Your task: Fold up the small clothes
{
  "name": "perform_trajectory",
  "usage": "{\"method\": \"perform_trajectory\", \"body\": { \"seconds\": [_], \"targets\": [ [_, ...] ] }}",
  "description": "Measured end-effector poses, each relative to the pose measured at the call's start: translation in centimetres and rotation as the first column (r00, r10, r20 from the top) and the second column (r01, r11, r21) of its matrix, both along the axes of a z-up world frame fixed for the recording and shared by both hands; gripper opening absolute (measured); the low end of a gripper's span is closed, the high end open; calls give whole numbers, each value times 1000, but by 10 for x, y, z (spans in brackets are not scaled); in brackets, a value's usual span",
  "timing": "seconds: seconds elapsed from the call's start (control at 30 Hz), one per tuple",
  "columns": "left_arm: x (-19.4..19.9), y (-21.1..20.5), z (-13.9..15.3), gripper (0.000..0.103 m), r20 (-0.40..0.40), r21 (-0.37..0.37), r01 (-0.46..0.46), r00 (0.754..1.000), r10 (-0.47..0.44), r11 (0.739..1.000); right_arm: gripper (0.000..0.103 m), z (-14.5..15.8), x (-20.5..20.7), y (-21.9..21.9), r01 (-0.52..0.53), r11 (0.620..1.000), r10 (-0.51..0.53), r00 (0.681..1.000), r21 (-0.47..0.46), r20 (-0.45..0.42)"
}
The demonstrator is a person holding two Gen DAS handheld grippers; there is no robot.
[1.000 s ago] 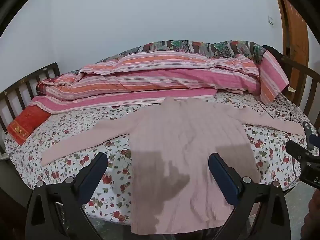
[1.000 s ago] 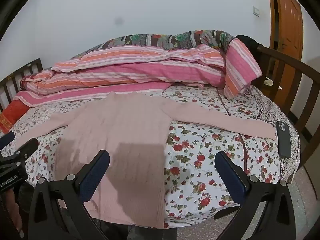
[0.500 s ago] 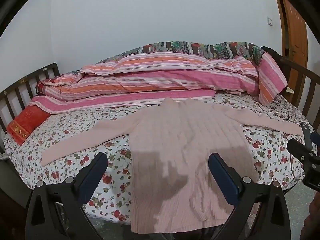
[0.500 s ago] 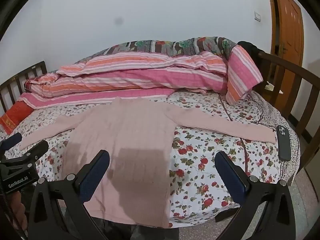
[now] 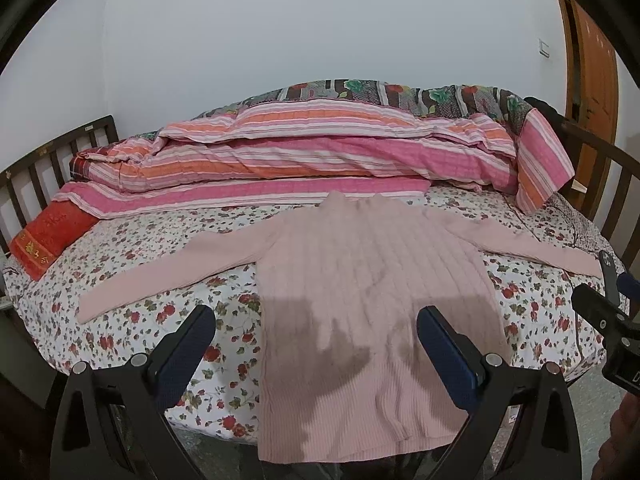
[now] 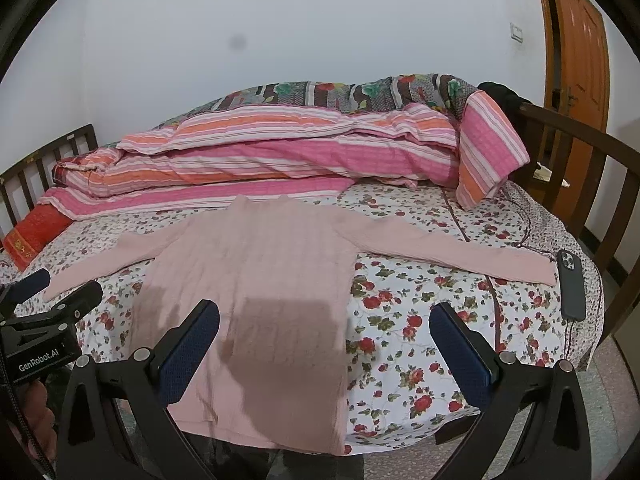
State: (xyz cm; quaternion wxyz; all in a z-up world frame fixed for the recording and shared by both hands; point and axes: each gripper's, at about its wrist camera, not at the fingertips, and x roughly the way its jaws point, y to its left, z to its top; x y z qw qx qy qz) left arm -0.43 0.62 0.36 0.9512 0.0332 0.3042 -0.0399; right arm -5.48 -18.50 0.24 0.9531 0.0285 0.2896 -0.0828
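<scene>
Both tools, the left tool (image 5: 316,342) and right tool (image 6: 325,340), are held level above the pink sweater (image 5: 360,280) spread flat on the bed (image 6: 420,320), jaws wide, nothing gripped.

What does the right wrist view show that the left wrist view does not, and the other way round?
Only the right wrist view shows the whole dark smartphone lying flat beside the sleeve end, the open right gripper and the "GenRobot.AI" label. Only the left wrist view shows the open left gripper from behind. Both show the pink ribbed knit sweater spread flat on the floral bedsheet, the striped pink quilt and the red cushion.
</scene>
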Motion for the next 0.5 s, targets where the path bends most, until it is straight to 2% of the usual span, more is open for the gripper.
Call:
{"method": "perform_trajectory", "body": {
  "seconds": [0.5],
  "targets": [
    [-2, -2, 0, 102, 0, 1, 0, 1000, 0, 1000, 103, 0, -3, 0, -6, 1000, 6, 1000, 9, 11]
  ]
}}
